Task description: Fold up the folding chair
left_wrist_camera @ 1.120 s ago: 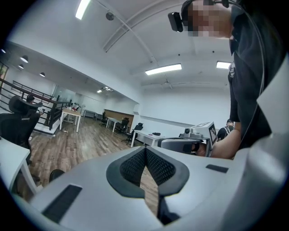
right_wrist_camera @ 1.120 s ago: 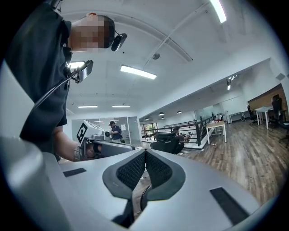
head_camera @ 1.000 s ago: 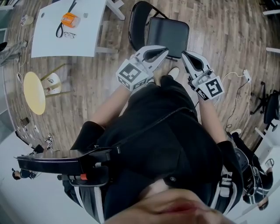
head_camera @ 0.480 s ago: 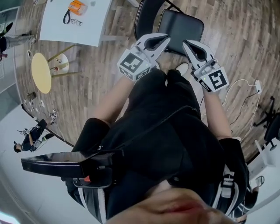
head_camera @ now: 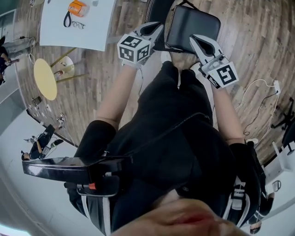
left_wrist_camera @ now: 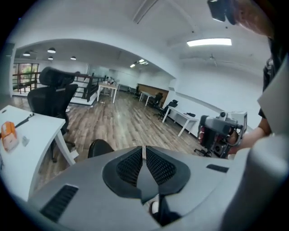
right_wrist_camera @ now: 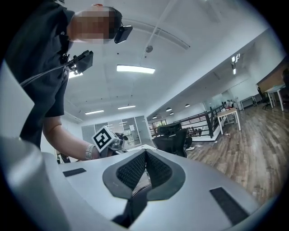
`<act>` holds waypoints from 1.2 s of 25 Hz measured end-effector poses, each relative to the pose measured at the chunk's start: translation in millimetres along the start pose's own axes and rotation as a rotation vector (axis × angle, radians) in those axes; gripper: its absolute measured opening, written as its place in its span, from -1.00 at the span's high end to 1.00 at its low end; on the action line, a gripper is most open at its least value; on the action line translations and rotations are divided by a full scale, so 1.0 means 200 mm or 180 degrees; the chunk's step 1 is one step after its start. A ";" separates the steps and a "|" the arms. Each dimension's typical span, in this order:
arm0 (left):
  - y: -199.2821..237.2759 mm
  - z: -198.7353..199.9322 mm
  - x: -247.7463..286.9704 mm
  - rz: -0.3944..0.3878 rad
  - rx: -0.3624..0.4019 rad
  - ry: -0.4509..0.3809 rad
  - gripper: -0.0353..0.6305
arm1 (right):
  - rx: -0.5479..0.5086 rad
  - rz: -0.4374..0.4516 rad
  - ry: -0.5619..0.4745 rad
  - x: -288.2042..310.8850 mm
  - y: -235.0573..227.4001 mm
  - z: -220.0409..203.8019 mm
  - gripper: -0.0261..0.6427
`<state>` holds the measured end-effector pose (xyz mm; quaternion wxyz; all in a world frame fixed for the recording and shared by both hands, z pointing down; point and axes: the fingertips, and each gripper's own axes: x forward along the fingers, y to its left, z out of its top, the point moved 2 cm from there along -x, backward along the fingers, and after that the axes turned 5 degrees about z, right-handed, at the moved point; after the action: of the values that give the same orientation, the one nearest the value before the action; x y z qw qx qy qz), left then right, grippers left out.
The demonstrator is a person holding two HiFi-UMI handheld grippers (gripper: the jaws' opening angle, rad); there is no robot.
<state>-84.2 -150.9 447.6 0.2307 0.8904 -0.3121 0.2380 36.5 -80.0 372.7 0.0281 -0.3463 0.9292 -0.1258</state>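
The black folding chair [head_camera: 191, 25] stands open on the wood floor at the top of the head view, its seat facing me. My left gripper [head_camera: 156, 27] is shut and empty, its tips at the seat's left edge next to the backrest. In the left gripper view, a dark rounded part of the chair [left_wrist_camera: 99, 147] shows just past the left gripper [left_wrist_camera: 144, 151]. My right gripper [head_camera: 197, 40] is also shut and empty, at the seat's front right edge. The right gripper view looks level across the room over the right gripper [right_wrist_camera: 145, 153], with the chair hidden.
A white table [head_camera: 92, 27] with an orange object [head_camera: 78, 7] and glasses stands at the left. A round yellow table [head_camera: 44, 78] is further left. A white cable [head_camera: 258, 87] lies on the floor at the right. A black office chair [left_wrist_camera: 56, 92] stands by the table.
Both grippers have moved forward toward the chair. The left one went further and dipped down to the seat's left side. Both stayed shut.
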 end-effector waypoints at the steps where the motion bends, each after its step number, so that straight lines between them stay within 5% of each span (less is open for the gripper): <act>1: 0.07 -0.04 0.02 0.0030 -0.0042 0.0127 0.85 | 0.0035 -0.0018 0.0021 0.01 0.00 -0.03 0.89; 9: 0.46 -0.35 0.20 0.0528 -0.0160 0.0952 0.34 | 0.0279 -0.0215 0.0241 0.01 -0.07 -0.27 0.89; 13: 0.61 -0.52 0.28 0.0737 -0.0340 0.1267 0.19 | 0.0749 -0.0418 0.0219 -0.05 -0.19 -0.46 0.89; 18: 0.72 -0.65 0.39 0.0795 -0.0567 0.1428 0.17 | 0.1454 -0.0732 0.0115 -0.22 -0.42 -0.83 0.89; 25: 0.78 -0.75 0.47 0.0814 -0.0526 0.1597 0.19 | 0.1873 -0.0915 0.0265 -0.47 -0.71 -1.37 0.89; 30: 0.79 -0.76 0.45 0.0800 -0.0605 0.1504 0.39 | 0.2167 -0.0956 0.0312 -0.59 -0.88 -1.74 0.89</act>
<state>-169.6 -217.4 659.6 0.3481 0.7389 -0.3785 0.4354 189.9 -57.3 750.0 0.0784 -0.4431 0.7733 -0.4467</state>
